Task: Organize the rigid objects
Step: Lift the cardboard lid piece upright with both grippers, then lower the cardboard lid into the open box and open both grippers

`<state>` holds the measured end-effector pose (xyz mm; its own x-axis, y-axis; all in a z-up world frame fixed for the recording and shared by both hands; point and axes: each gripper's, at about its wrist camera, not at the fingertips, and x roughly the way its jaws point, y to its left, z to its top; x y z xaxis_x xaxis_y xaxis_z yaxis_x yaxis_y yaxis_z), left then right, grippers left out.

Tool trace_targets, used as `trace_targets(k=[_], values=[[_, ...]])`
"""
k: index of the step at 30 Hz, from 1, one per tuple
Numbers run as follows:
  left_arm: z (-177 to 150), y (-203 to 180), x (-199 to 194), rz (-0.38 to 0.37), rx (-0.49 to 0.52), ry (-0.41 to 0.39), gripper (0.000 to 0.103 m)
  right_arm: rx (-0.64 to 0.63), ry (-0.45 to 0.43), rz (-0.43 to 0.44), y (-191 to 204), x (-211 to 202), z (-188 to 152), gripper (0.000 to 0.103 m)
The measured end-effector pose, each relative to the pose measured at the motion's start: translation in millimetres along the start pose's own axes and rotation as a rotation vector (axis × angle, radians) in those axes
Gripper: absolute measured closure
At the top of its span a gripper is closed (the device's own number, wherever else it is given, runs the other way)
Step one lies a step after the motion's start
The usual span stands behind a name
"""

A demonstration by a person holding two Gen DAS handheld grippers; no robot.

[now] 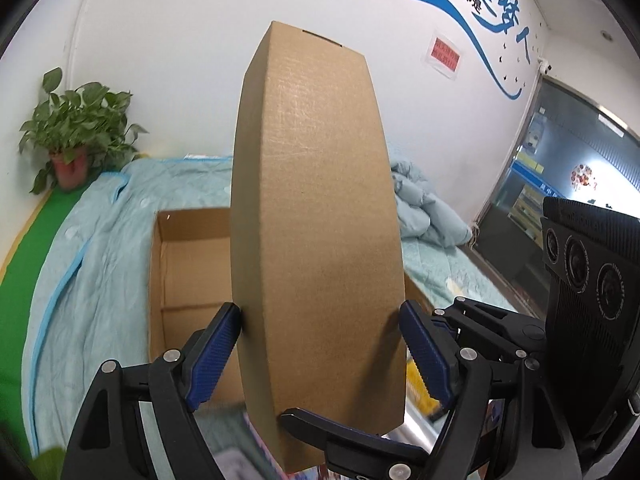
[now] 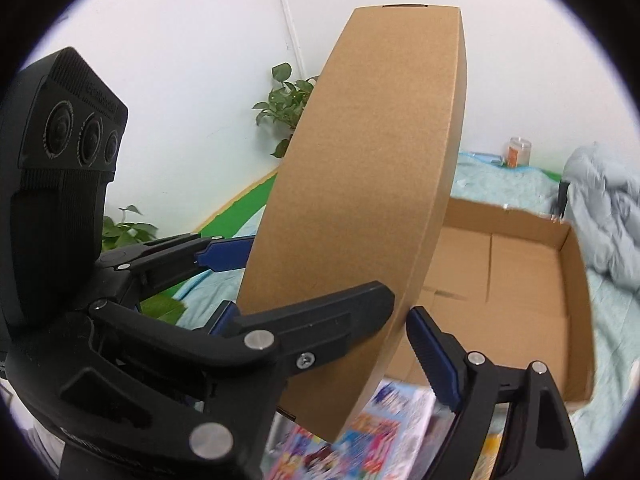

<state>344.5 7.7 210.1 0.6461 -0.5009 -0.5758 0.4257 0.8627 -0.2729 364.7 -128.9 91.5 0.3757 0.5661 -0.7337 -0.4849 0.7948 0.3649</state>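
Fingers of both grippers clamp one closed cardboard box (image 1: 316, 216) from opposite sides, which suits a wide, flat thing too broad for a single grip to steady. The left gripper (image 1: 320, 354) presses its blue pads (image 1: 214, 354) against the box's two narrow edges near its lower end, and the right gripper (image 2: 320, 344) pinches the same box (image 2: 360, 200), one black finger lying across the broad face. Held this way the box stands nearly on end in the air, clear of the bed. Beneath it lie colourful printed packets (image 2: 360, 436), blurred. Just beyond, an open cardboard tray (image 2: 520, 280) rests on the light blue bedspread (image 1: 84, 248), likely the destination. Farther off are a rumpled quilt (image 1: 424, 208), a potted plant (image 1: 76, 136) and the white wall.
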Motion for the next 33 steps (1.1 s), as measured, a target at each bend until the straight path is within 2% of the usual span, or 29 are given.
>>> trace_targets(k=[6, 11, 14, 16, 22, 30, 33], values=[[41.2, 27.4, 23.6, 0.007, -0.047, -0.007, 0.024, -0.005, 0.03, 0.01, -13.9, 17.7, 34.1, 0.018], [58.0, 71.2, 51.4, 0.026, -0.091, 0.045, 0.024, 0.021, 0.066, 0.042, -12.7, 39.0, 45.3, 0.018], [52.7, 92.4, 68.5, 0.054, -0.107, 0.084, 0.024, 0.036, 0.104, 0.076, -20.7, 60.9, 50.7, 0.018], [37.9, 106.2, 80.0, 0.07, -0.125, 0.111, 0.025, 0.046, 0.137, 0.1, -25.5, 75.7, 49.1, 0.018], [9.7, 142.9, 117.3, 0.12, -0.183, 0.187, 0.033, 0.112, 0.246, 0.176, -44.8, 127.9, 35.8, 0.02], [-38.2, 190.4, 161.8, 0.217, -0.292, 0.319, 0.054, 0.144, 0.41, 0.223, -57.5, 186.7, 5.6, 0.028], [-56.9, 205.5, 169.1, 0.24, -0.328, 0.349, 0.054, 0.134, 0.452, 0.236, -55.4, 197.8, -5.1, 0.032]])
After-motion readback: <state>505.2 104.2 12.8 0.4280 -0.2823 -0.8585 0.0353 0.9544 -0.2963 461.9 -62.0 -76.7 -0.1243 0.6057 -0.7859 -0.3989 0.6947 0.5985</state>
